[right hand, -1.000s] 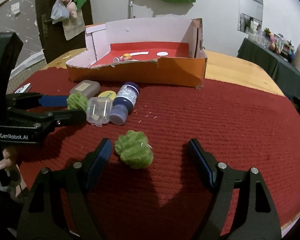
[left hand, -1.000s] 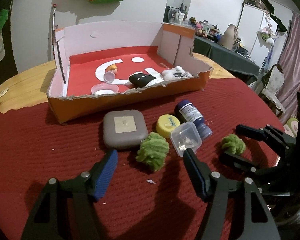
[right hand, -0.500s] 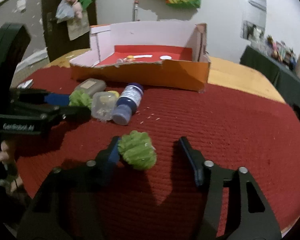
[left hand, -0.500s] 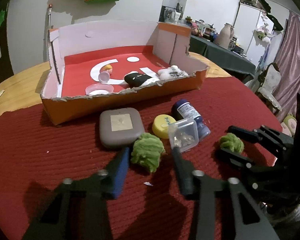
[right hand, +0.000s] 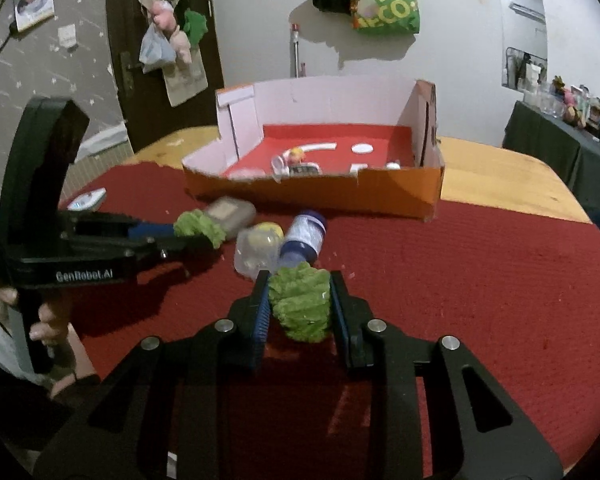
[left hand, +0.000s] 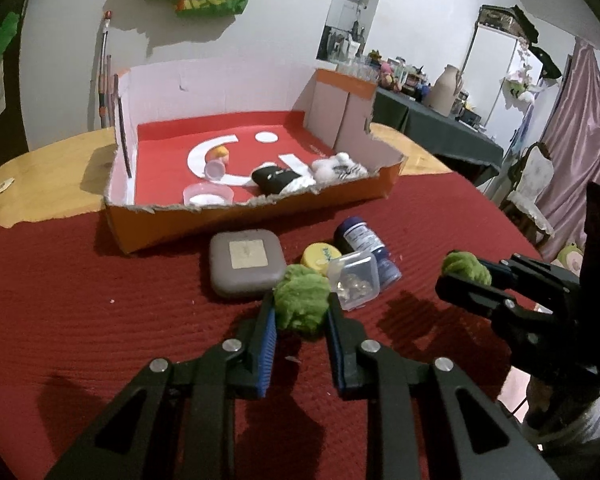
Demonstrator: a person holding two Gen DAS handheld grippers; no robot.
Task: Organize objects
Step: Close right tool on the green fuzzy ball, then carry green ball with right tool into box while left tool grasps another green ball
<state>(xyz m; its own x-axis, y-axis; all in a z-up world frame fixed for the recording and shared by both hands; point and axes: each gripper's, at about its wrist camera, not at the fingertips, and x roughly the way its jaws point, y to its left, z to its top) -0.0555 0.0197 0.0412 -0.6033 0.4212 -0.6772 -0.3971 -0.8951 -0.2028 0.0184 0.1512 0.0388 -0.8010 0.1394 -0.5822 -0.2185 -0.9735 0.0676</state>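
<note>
On the round wooden table [left hand: 48, 168] lies a red mat [left hand: 100, 304], and at the mat's far edge stands an open cardboard box [left hand: 236, 216] with orange outer walls and a red floor. Inside the box lie a clear lid [left hand: 208, 194], a small cup [left hand: 215, 169] on its side, a yellow-topped toy [left hand: 220, 153], a black item [left hand: 274, 178] and a white striped bundle [left hand: 338, 168].

Just in front of the box, on the mat, sits a grey square case [left hand: 246, 262]. To its right are a yellow cap [left hand: 320, 256], a blue bottle [left hand: 366, 246] lying on its side and a clear tub [left hand: 354, 280], all crowded together and touching or nearly so.

Both tools are narrowed onto soft green pom-poms. The left gripper [left hand: 302, 312] has just been closing, and its pads press both sides of the left pom-pom [left hand: 302, 302], which sits just beside the case and the tub. The right gripper [right hand: 300, 304] has also just been closing and now clamps the right pom-pom [right hand: 300, 306], near the bottle's cap end. Whether either pom-pom rests on the mat or is raised off it cannot be told. A hand [right hand: 46, 320] grips the left tool's handle at the right wrist view's left edge.
</note>
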